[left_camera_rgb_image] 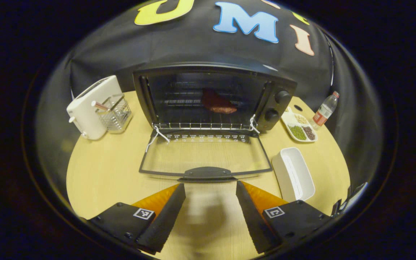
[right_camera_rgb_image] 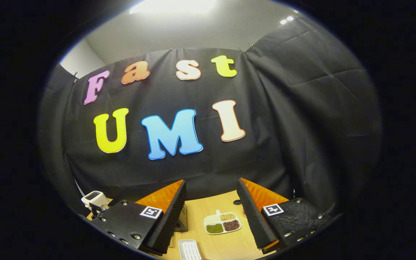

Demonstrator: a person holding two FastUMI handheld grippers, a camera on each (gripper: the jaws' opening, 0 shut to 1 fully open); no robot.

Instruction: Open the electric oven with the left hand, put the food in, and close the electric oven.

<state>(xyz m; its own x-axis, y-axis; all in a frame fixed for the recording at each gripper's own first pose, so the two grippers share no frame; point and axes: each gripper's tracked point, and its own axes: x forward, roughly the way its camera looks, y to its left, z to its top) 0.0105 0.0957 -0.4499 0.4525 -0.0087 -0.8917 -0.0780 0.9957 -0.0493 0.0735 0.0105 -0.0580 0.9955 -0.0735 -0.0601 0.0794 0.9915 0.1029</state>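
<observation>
- The left gripper [left_camera_rgb_image: 210,187] is hovering with its jaws spread wide and nothing between them, just in front of the door handle [left_camera_rgb_image: 207,172] and not touching it.
- The right gripper [right_camera_rgb_image: 211,186] is likewise standing released, jaws apart and gripping nothing, pointing up toward the booth's black wall.
- The electric oven [left_camera_rgb_image: 213,97] is sitting at the back of the round wooden table [left_camera_rgb_image: 107,169], and its glass door [left_camera_rgb_image: 205,156] is lying fully folded down, flat toward the camera.
- The food [left_camera_rgb_image: 218,102], a dark reddish piece, is resting inside on the wire rack [left_camera_rgb_image: 202,124], toward the middle-right of the cavity.
- To the oven's left, a white toaster [left_camera_rgb_image: 93,107] is standing with a clear holder [left_camera_rgb_image: 115,112] just beside it.
- To the oven's right, a divided dish of beans [left_camera_rgb_image: 299,127] is lying near a small plastic bottle [left_camera_rgb_image: 325,110], and a white rectangular tray [left_camera_rgb_image: 294,174] is sitting nearer the gripper.
- In the right gripper view, the divided dish [right_camera_rgb_image: 222,222] and the white tray [right_camera_rgb_image: 189,250] are showing low between the fingers, with the toaster [right_camera_rgb_image: 94,198] off at the left.
</observation>
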